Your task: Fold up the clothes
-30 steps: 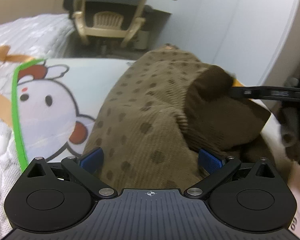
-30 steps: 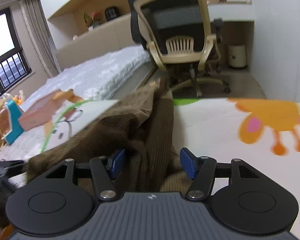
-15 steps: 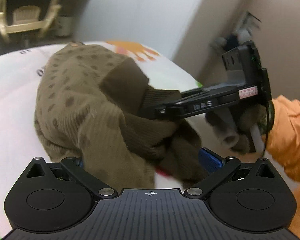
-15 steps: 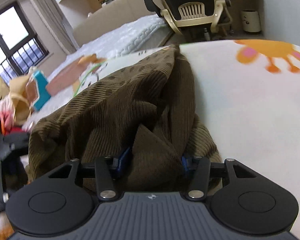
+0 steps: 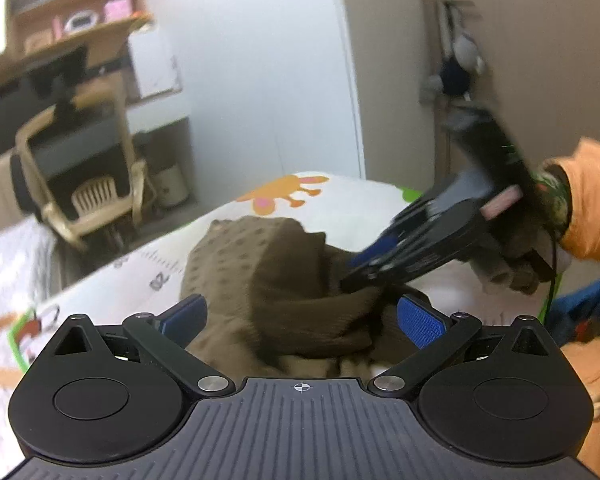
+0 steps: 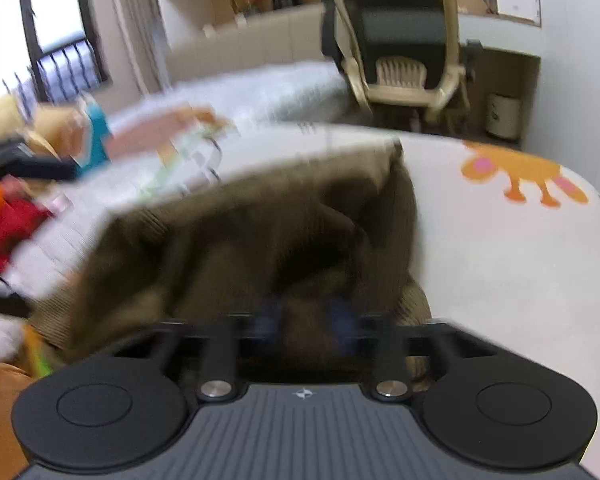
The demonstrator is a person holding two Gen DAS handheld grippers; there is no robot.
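Observation:
A brown corduroy garment with darker dots lies bunched on the white cartoon-print mat. My left gripper is open, its blue pads wide apart on either side of a ribbed fold of the cloth. In the same view my right gripper comes in from the right, held by a gloved hand with an orange sleeve, its fingers pinching an edge of the garment. The right wrist view is blurred: the right gripper has its pads close together with the brown garment between them.
A beige office chair and a small bin stand beyond the mat, by a white wall. A white quilted bed lies behind. Toys and red cloth are piled at the left. An orange animal print marks the mat's right side.
The right gripper has shut on the garment and pulled it up and toward me. The left gripper stayed open while its view swung right and then lifted.

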